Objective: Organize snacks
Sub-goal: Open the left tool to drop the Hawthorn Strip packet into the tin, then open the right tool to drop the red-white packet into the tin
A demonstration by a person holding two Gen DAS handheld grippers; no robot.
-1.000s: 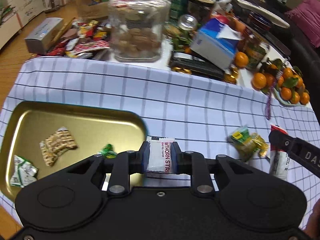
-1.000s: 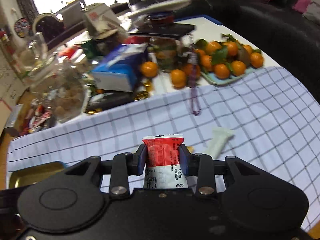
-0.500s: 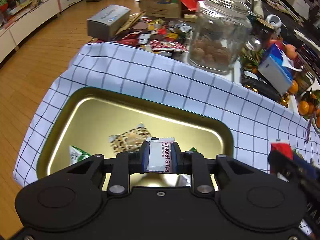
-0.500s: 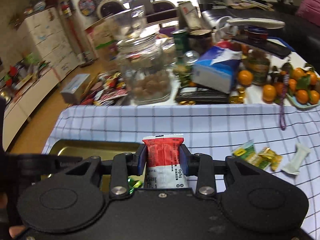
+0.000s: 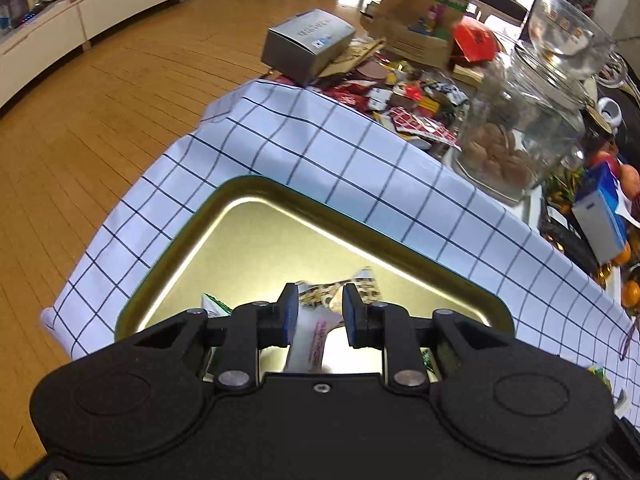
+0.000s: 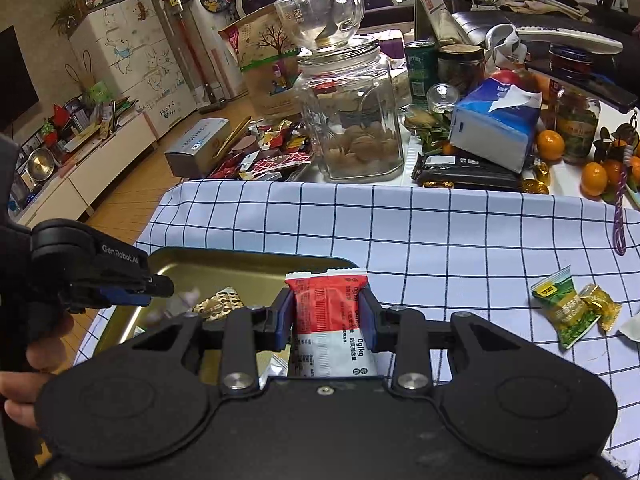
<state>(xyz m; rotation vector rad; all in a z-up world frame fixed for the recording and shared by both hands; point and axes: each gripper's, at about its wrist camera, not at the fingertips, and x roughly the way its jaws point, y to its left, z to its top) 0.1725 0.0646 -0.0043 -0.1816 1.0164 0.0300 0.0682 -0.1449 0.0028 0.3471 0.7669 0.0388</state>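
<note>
Release is what sets this moment apart from half a second ago: the left tool (image 5: 320, 306), then clamped on the white hawthorn strip (image 5: 310, 340), now stands released above the gold tray (image 5: 248, 236), and the strip hangs loose between the parted fingers, tipping down toward the tray floor. That snack is probably as good as delivered, joining the patterned wafer packet (image 5: 360, 282) and the green-edged packet (image 5: 214, 304) already lying there. The right tool (image 6: 326, 316) is clenched on the red-and-white packet (image 6: 330, 312), hovering at the tray's near right rim, so its drop likely comes next. Open room lies over the tray's far half; the left tool crowds the near left side. On the checked cloth (image 6: 440, 232), well right of the tray, the green snack bag (image 6: 560, 304) and yellow candy (image 6: 602, 306) wait.
</note>
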